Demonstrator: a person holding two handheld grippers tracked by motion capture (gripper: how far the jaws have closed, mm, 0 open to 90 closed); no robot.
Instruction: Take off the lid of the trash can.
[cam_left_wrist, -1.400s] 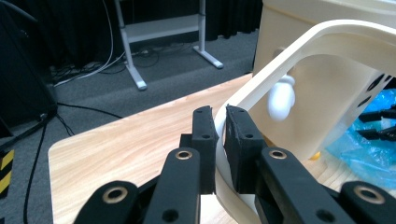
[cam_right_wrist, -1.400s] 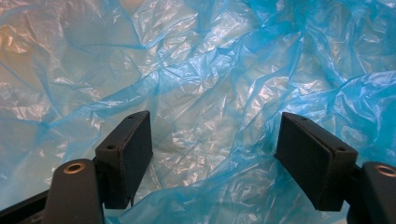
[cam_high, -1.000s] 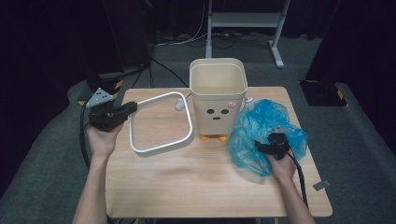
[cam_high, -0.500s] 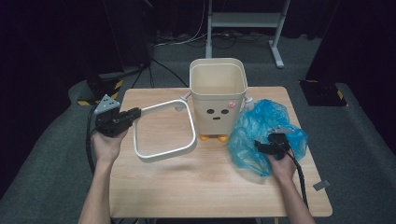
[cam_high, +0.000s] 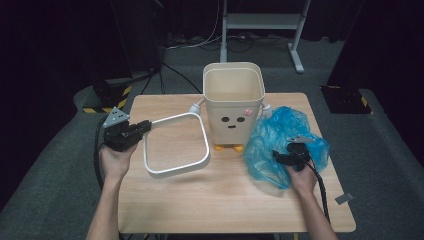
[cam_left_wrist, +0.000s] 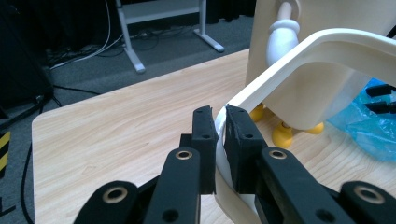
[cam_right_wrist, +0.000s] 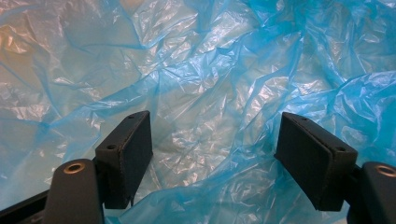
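Left gripper (cam_high: 145, 125) pinching the near-left side of the ring (cam_high: 176, 145), pads (cam_left_wrist: 204, 140) pressed on either face of its thin white band, as seen in the left gripper view. Ring (cam_left_wrist: 299, 70) held tilted above the worktop (cam_high: 165, 210), lower rim toward the front, upper corner close beside the bin (cam_high: 233, 102) and its small white side knob (cam_left_wrist: 283, 35). Left hand (cam_high: 116, 160) just past the worktop's left edge. Bin upright near the back edge, about midway along it, on short yellow feet (cam_high: 225, 148), mouth open.

Right gripper (cam_high: 286, 156) low over the bag (cam_high: 280, 145), jaws spread wide with crumpled blue film between and under them, pads (cam_right_wrist: 126, 154) not pressing on it. Bag (cam_right_wrist: 210, 70) heaped toward the right side, touching the bin's right wall, reaching near the right edge.

Open room: a broad bare strip along the whole front edge, widest at the front-left corner under the ring; a bare patch at the back-left corner; a narrow gap between ring and bin. Little bare surface at the right edge past the bag. Dark floor (cam_high: 380, 165) all round the worktop, cables and a stand's legs (cam_high: 295, 60) behind the back edge.
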